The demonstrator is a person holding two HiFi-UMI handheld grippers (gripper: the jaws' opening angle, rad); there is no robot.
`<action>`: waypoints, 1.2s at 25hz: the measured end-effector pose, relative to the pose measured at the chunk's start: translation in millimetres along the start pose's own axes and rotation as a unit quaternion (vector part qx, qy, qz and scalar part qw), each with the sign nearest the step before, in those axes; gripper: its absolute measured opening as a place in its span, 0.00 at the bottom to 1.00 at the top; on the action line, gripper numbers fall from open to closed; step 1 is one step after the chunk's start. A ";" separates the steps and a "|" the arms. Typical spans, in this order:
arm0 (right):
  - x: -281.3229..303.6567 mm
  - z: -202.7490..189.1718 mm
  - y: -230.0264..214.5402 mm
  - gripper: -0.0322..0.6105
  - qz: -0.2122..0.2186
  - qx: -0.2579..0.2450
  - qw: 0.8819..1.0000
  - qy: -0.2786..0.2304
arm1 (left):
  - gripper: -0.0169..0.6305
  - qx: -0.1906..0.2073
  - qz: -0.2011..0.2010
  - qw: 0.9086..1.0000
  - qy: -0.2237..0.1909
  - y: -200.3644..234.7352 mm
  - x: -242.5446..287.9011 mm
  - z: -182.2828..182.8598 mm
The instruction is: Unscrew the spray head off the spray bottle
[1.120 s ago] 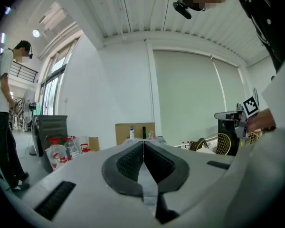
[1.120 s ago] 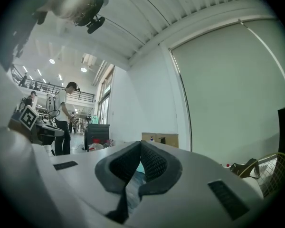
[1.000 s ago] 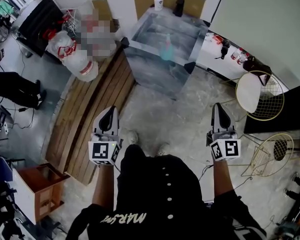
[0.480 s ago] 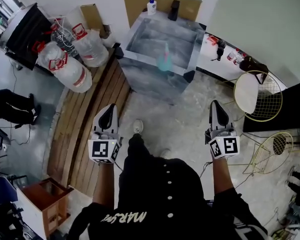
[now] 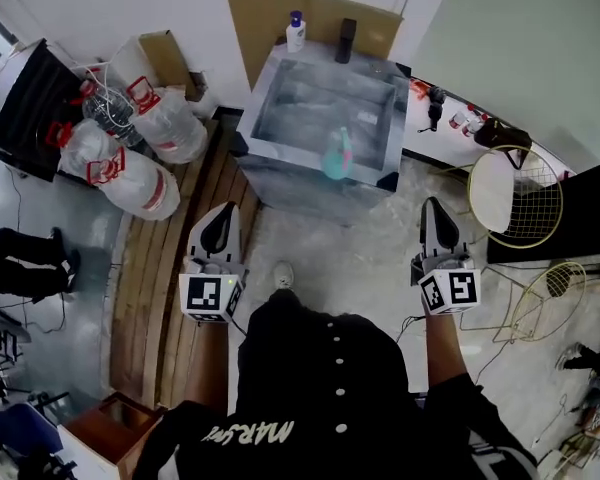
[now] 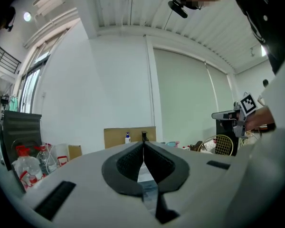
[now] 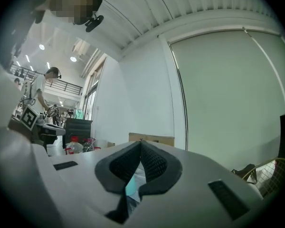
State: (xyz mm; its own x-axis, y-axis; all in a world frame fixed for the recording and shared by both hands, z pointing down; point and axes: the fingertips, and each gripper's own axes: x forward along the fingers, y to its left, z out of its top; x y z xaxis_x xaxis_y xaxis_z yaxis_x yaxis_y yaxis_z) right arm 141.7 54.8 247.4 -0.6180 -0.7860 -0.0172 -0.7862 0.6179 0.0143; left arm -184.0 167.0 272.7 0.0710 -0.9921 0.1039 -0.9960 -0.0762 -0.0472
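Table [image 5: 310, 108] nearer; spray bottle [image 5: 337, 155] plainest overhead

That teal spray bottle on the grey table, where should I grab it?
Grip the spray bottle by its teal body below the spray head, coming level from the table's near side: it seems to stand upright by that front edge, leaving the head free to twist. The left gripper and right gripper are shut; open one first.
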 end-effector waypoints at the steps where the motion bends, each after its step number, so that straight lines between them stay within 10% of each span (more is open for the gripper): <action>1: 6.8 1.2 1.5 0.07 -0.005 -0.002 1.000 0.000 | 0.07 -0.002 -0.006 1.000 0.000 7.0 6.7 0.7; 17: 63.3 -2.3 16.2 0.07 -0.101 -0.010 0.995 0.010 | 0.07 0.014 -0.147 0.989 0.021 55.8 100.4 -13.7; 30: 74.9 -42.6 -3.0 0.07 -0.123 0.011 0.992 0.037 | 0.07 0.048 -0.305 0.948 0.081 -24.4 155.3 -76.7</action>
State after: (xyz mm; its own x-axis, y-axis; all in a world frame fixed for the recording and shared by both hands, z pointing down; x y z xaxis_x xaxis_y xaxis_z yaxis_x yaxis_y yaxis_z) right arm 97.7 -6.9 288.7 -0.4056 -0.9123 0.0559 -0.9138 0.4061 -0.0033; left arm -152.9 22.5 366.2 0.6145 -0.7331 0.2915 -0.7626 -0.6466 -0.0185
